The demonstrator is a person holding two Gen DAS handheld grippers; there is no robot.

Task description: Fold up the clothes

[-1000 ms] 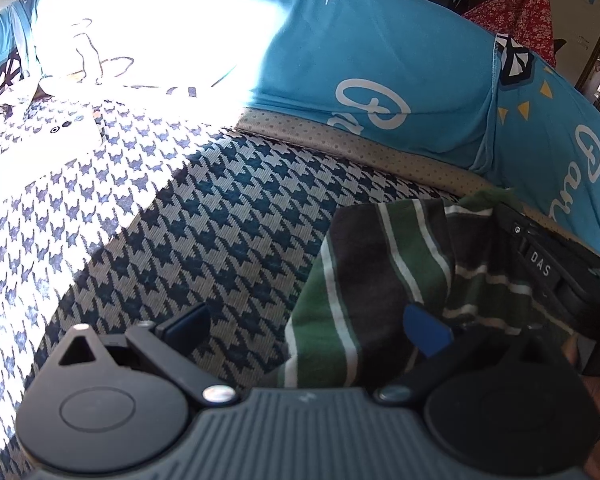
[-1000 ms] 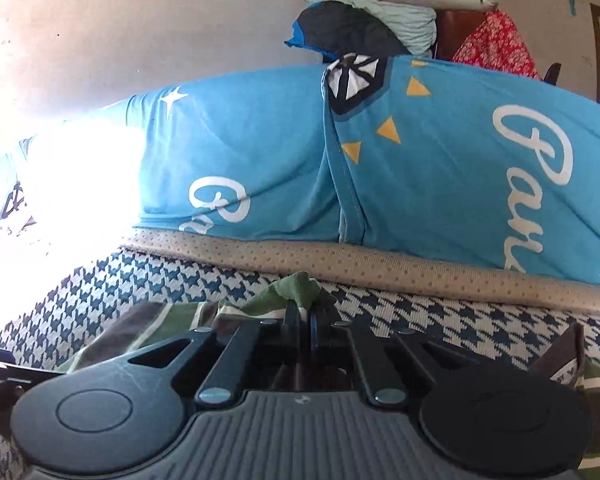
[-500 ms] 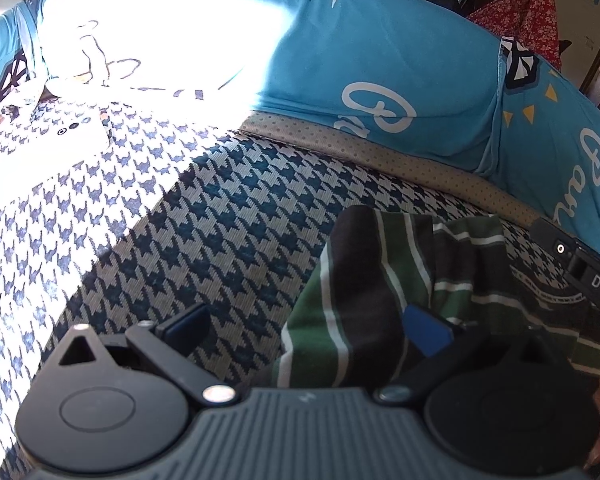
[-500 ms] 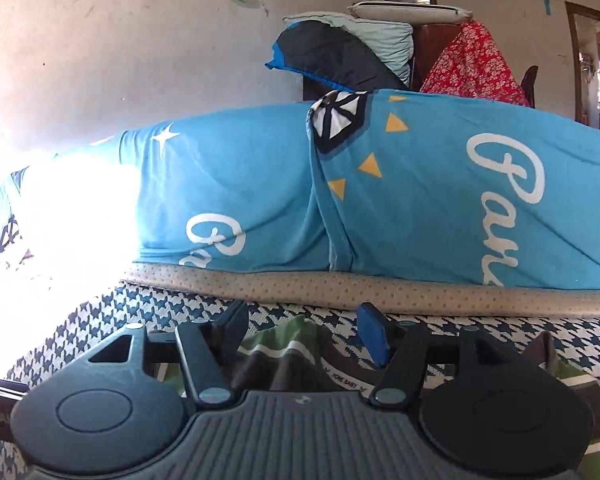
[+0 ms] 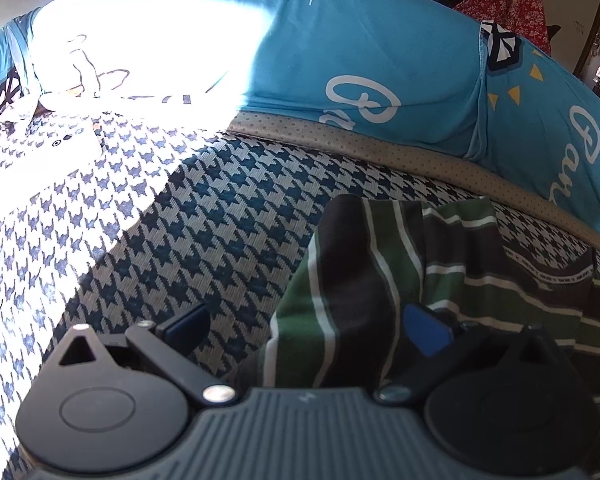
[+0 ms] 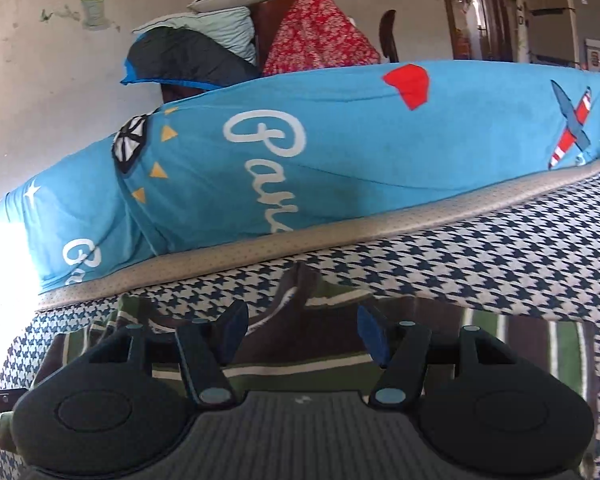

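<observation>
A garment with green, black and white stripes [image 5: 360,280] lies partly folded on the houndstooth bed cover [image 5: 204,240]. My left gripper [image 5: 306,330] is open wide just above it. Its left finger is over bare cover, its right finger over the cloth, and the garment's left edge runs between them. In the right wrist view the same garment [image 6: 300,356] spreads below my right gripper [image 6: 304,330]. That gripper is open, tilted, and holds nothing. A raised fold [image 6: 296,288] stands just beyond its fingertips.
A long blue cushion with white lettering [image 5: 380,60] [image 6: 340,168] lines the far side behind a beige dotted edging [image 6: 340,232]. A white flat device [image 5: 66,142] lies in the sunlit patch at the left. Piled bedding [image 6: 188,52] and red floral cloth [image 6: 320,36] sit behind.
My right gripper opened and let go of the fold it pinched, then swung right, rose and rolled. It has left the left wrist view. The left gripper stayed still.
</observation>
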